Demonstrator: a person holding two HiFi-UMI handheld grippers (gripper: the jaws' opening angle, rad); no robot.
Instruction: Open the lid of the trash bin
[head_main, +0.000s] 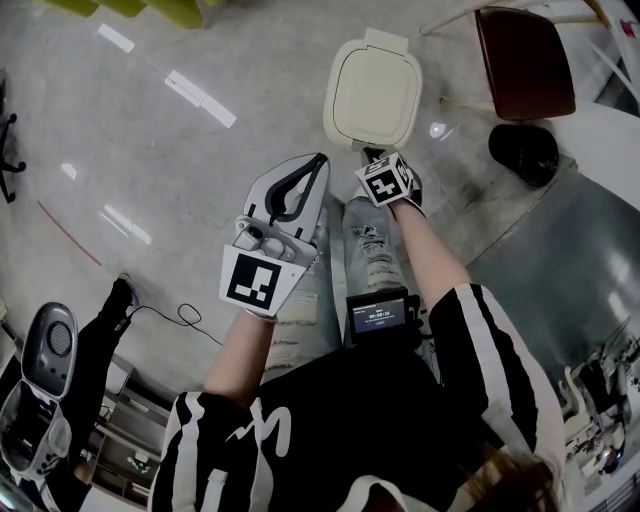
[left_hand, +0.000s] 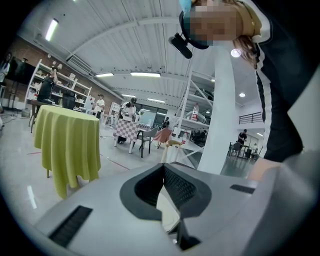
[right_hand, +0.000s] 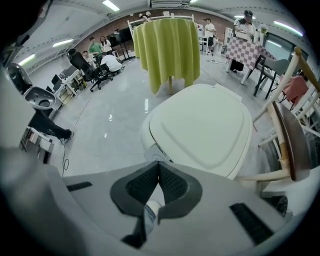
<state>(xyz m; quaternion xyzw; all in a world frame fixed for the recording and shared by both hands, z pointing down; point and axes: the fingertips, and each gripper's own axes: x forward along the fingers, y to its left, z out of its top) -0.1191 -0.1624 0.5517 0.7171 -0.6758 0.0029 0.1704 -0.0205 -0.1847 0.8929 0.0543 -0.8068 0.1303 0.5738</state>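
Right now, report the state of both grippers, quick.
Left gripper: shut, holding nothing.
Right gripper: shut, holding nothing, pointed at the closed trash bin lid.

No words or numbers can be read anywhere. The small screen (head_main: 378, 315), on the person's side of the trash bin (head_main: 372, 90), shows pale lines of writing too small to make out. Further back from the bin, the white scrawl (head_main: 255, 428) on the black shirt (head_main: 345, 405) forms no clear letters.

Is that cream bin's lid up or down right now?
Down, shut. The lid lies flat, with no gap showing under its edge in either the head view or the right gripper view.
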